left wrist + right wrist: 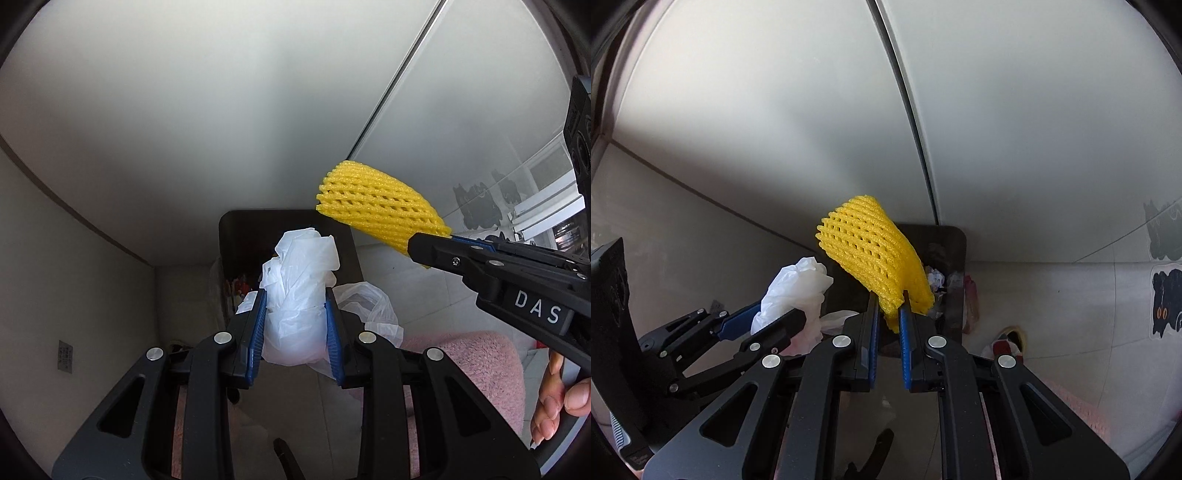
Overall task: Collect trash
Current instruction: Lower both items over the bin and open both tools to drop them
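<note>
- Wall panels (768, 122) of pale grey rise behind the bin, with a dark vertical seam (908, 110) running down to the bin's back edge.
- Floor (1052, 295) of light tile spreads to the right of the bin; cat-shaped stickers (1165, 302) sit on a low surface well to the right of it.
- Pink fuzzy fabric (476, 365) lies on the near side of the bin, under the right gripper.
- Bin (951, 243), dark and square-cornered, stands against the wall; crumpled scraps (936, 277) show inside it.
- Left gripper (295, 317) sits just in front of the bin, its blue pads clamped on a crumpled white plastic bag (299, 295), which bulges above the fingertips and overlaps the bin's opening.
- Right gripper (889, 314) hangs just in front of the bin to the right of the left one, its pads nearly together, pinching the lower end of a yellow foam net sleeve (871, 251).
- Sleeve stands up tilted from the pads, its free end over the bin's near left rim.
- Fingers of a hand (554, 413) wrap the right gripper's handle, nearest the viewer.
</note>
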Tool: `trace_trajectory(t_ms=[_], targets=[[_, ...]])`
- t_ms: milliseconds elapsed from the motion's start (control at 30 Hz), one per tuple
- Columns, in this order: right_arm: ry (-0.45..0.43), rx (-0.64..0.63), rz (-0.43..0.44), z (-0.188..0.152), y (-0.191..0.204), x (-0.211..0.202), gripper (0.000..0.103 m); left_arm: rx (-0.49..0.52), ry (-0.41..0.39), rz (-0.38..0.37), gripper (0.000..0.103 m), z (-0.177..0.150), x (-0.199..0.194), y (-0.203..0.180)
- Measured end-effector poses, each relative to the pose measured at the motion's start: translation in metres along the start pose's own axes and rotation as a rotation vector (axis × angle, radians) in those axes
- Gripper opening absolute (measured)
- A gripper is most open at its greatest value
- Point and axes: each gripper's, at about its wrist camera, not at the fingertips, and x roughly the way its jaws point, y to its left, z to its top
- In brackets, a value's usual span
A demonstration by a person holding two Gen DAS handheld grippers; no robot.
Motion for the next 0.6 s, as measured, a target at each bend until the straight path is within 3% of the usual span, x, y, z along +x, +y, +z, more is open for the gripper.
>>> trace_trajectory(t_ms=[200, 467, 533, 567, 600], targets=[[0.033, 0.029, 0.000, 0.003, -0.012, 0.013, 0.012, -0.017, 0.036, 0.002, 0.029, 0.007, 0.017, 0.001], [0.057, 0.055, 0.014, 0.017, -0.008, 0.018, 0.018, -0.023, 0.023, 0.015, 0.044, 0.011, 0.014, 0.007], [0.052, 0.062, 0.021, 0.021, -0.008, 0.013, 0.034, -0.021, 0.018, 0.016, 0.050, 0.011, 0.010, 0.006], [0.044, 0.065, 0.019, 0.023, -0.008, 0.011, 0.056, -0.020, 0.012, 0.019, 0.054, 0.011, 0.008, 0.006], [0.032, 0.068, 0.021, 0.023, -0.007, 0.008, 0.065, -0.020, 0.006, 0.023, 0.057, 0.011, 0.006, 0.006]])
